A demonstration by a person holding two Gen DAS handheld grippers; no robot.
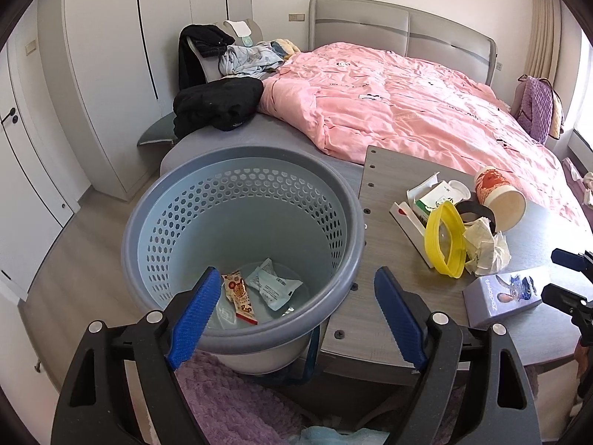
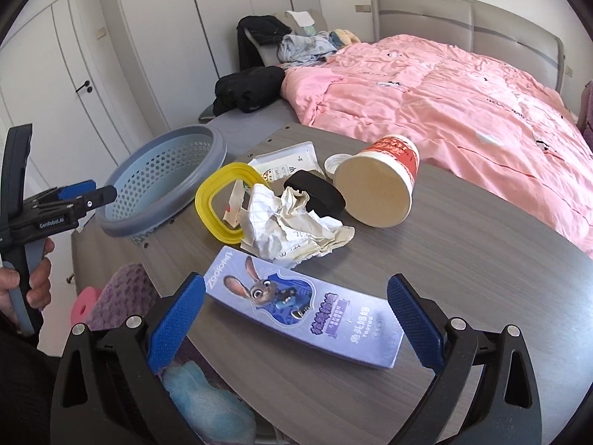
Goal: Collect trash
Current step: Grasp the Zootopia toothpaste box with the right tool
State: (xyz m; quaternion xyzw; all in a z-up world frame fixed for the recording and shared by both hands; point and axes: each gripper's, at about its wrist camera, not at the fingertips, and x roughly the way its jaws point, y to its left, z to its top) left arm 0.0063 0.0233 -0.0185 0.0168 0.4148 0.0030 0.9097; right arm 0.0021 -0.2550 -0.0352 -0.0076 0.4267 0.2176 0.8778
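Note:
A blue-grey perforated bin (image 1: 241, 230) stands left of the grey table (image 1: 374, 289); it also shows in the right wrist view (image 2: 166, 181). Two wrappers (image 1: 267, 285) lie in its bottom. My left gripper (image 1: 296, 289) is open and empty above the bin's near rim. On the table lie a purple Zootopia box (image 2: 304, 304), crumpled paper (image 2: 292, 226), a yellow ring lid (image 2: 218, 200), a black lid (image 2: 315, 193), a tipped paper cup (image 2: 381, 185) and a white carton (image 2: 285, 165). My right gripper (image 2: 296, 311) is open, its jaws on either side of the purple box.
A bed with a pink duvet (image 1: 407, 104) lies behind the table. Black clothes (image 1: 218, 104) sit on the bed's corner. White wardrobes (image 1: 111, 74) line the left wall. A purple fluffy cushion (image 1: 229, 400) lies below the bin and table edge.

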